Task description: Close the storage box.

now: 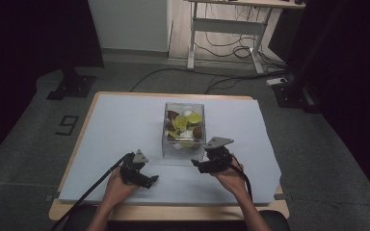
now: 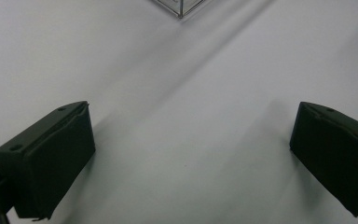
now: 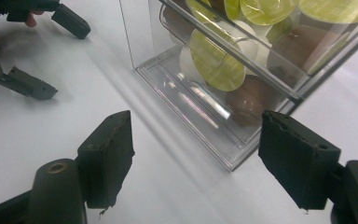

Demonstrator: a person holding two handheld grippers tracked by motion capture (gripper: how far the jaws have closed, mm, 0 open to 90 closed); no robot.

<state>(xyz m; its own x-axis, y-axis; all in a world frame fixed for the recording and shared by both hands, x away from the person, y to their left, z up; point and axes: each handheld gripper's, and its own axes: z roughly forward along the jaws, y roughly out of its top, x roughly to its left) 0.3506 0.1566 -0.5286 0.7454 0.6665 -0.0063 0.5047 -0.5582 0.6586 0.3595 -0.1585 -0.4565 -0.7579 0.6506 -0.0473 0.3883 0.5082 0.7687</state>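
The clear box sits in the middle of the table, and the round capsules lie inside it. My left claw is before it to the left, my right claw just before it.

Two black hand-held grippers, left gripper and right gripper, each capped by a grey three-cornered plate. Black cable trailing from each: toward 7 o'clock off the left, toward 5 o'clock off the right. Jaws blocky, matte black, pads frayed at the edges. Round screw recesses on the jaw mounts. Forearms bare, no sleeves visible.
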